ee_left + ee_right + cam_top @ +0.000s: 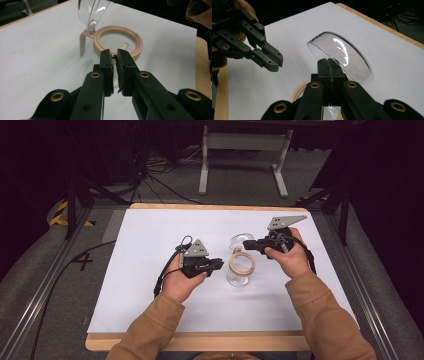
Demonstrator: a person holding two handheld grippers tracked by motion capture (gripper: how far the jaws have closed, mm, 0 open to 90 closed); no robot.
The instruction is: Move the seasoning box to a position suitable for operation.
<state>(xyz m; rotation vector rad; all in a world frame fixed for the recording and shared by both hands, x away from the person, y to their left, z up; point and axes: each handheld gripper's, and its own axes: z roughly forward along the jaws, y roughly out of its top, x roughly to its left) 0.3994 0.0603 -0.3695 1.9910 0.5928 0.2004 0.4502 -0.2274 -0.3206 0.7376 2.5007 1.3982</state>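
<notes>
A beige ring [234,265] on short legs stands on the white sheet at mid-table; in the left gripper view the ring [137,43] has one leg at its left and a small pale peg inside. A clear round dish [348,58] hangs tilted above it, and my right gripper [329,62] is shut on its rim. From above, the dish [241,239] lies just behind the ring, with the right gripper [247,245] beside it. My left gripper [219,265] hovers at the ring's left, its jaws closed on nothing [114,53]; the right gripper view shows this left gripper [277,63] apart from the dish.
The white sheet [150,270] covers a wooden table top whose edge shows at the front. A clear glassy shape [237,280] sits just in front of the ring. A grey metal frame [245,142] and cables lie on the floor behind the table.
</notes>
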